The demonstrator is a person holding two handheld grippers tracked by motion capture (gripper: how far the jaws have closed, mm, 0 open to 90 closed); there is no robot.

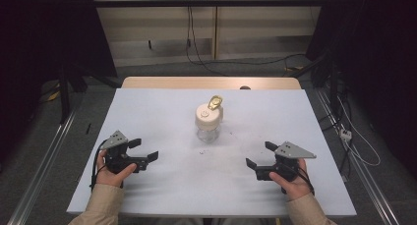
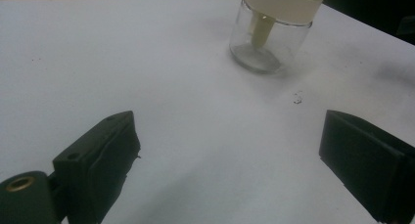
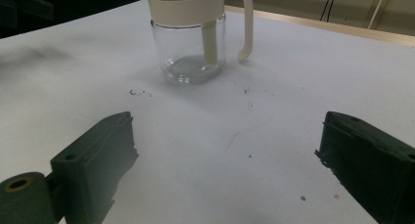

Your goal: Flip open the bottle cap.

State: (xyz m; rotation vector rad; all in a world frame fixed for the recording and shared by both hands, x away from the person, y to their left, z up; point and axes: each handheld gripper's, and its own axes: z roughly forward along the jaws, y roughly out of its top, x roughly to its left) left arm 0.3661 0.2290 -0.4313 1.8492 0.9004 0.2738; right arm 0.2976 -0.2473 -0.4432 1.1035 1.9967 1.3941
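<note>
Jaws of the left gripper stand spread wide with only bare cloth between them; it grips nothing and touches nothing. The right gripper is the same, jaws far apart and empty, held in the person's right hand. Both grippers sit well apart from the glass jar, one to each side of it and nearer the person, each with its jaws aimed inward toward the jar.

The jar stands upright on the white table cover, its long axis vertical, roughly midway between the grippers and farther from the person. A cream lid caps it, with a gold flip tab raised at the far side. In the right gripper view a cream handle hangs down the jar's right side and a cream tube runs down inside the clear glass. A few dark specks lie just beside the jar's base.
</note>
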